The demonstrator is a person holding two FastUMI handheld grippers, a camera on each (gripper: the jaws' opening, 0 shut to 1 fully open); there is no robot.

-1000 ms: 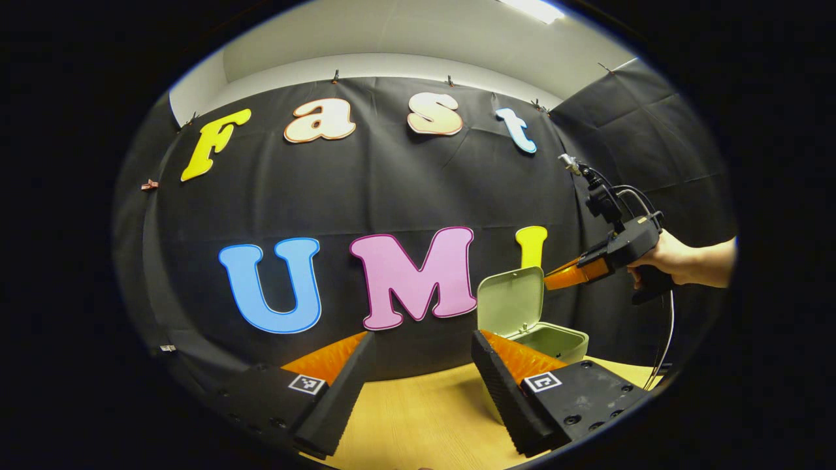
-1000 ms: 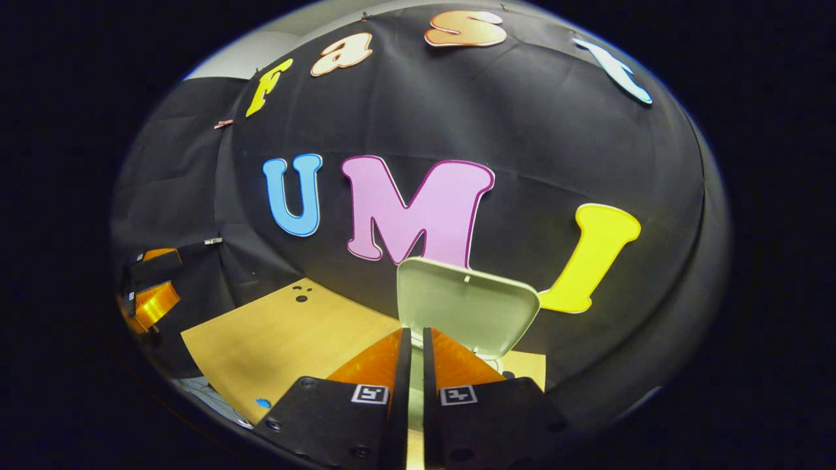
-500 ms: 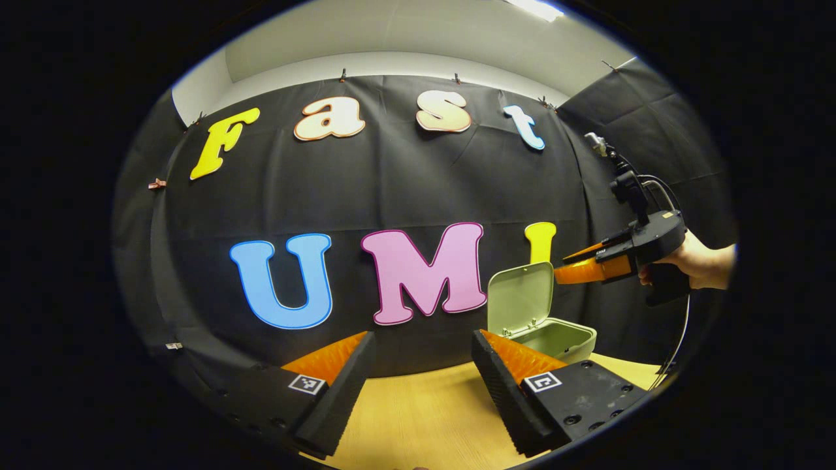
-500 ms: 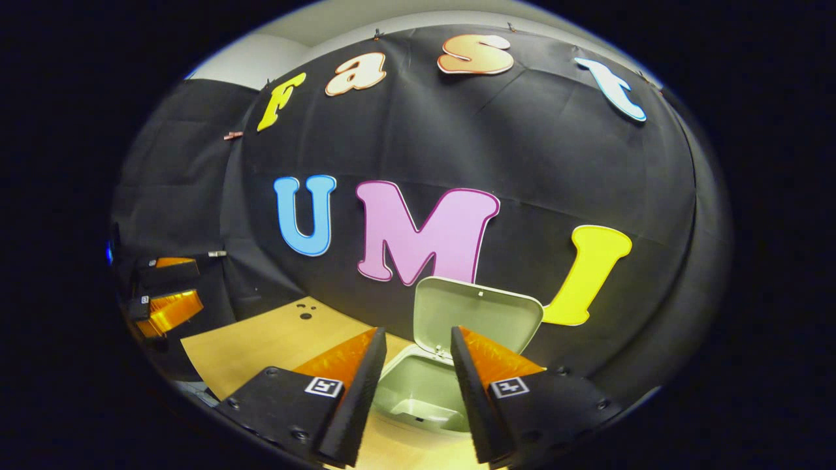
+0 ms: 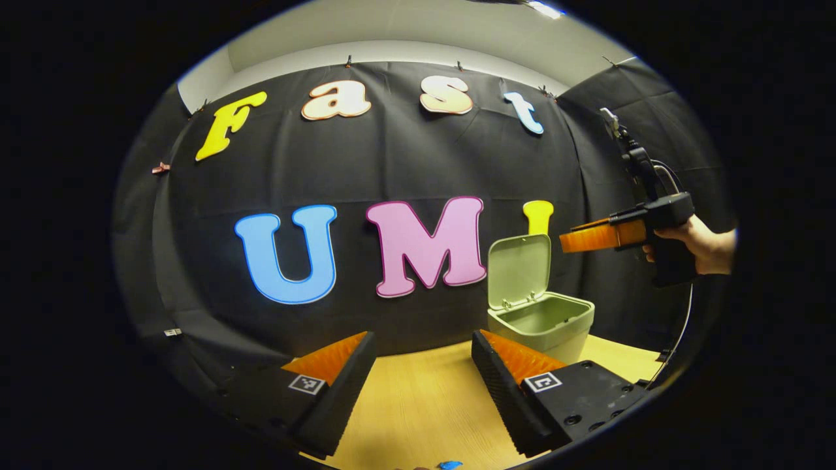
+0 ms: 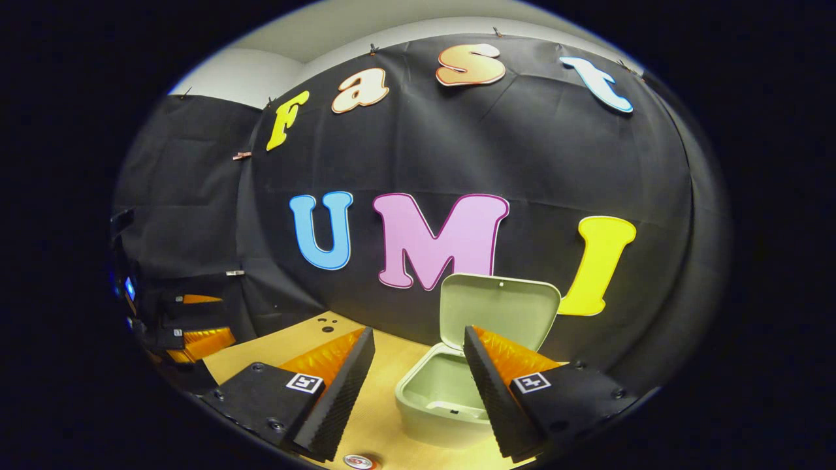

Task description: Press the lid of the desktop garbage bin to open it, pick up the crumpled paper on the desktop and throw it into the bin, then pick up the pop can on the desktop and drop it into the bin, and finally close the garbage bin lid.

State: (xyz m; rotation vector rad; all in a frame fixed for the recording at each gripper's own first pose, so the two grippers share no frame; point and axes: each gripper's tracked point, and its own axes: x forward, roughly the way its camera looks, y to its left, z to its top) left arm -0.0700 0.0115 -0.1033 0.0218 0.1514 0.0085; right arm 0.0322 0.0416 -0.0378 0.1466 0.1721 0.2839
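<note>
Right claw (image 6: 418, 385) gapes above the bin (image 6: 436, 398), lid (image 6: 499, 310) upright, seemingly empty.

bin (image 6: 428, 398): pale sage green | lid (image 6: 499, 307): same green | desktop (image 5: 418, 405): light wood grain

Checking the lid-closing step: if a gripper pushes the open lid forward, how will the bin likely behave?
The bin looks like thin plastic and small, so probably light; a hard push could slide or tip it on the smooth wooden desktop. Its lid stands upright on a rear hinge, so it should swing down easily. Both grippers are open, neither touching it.
</note>
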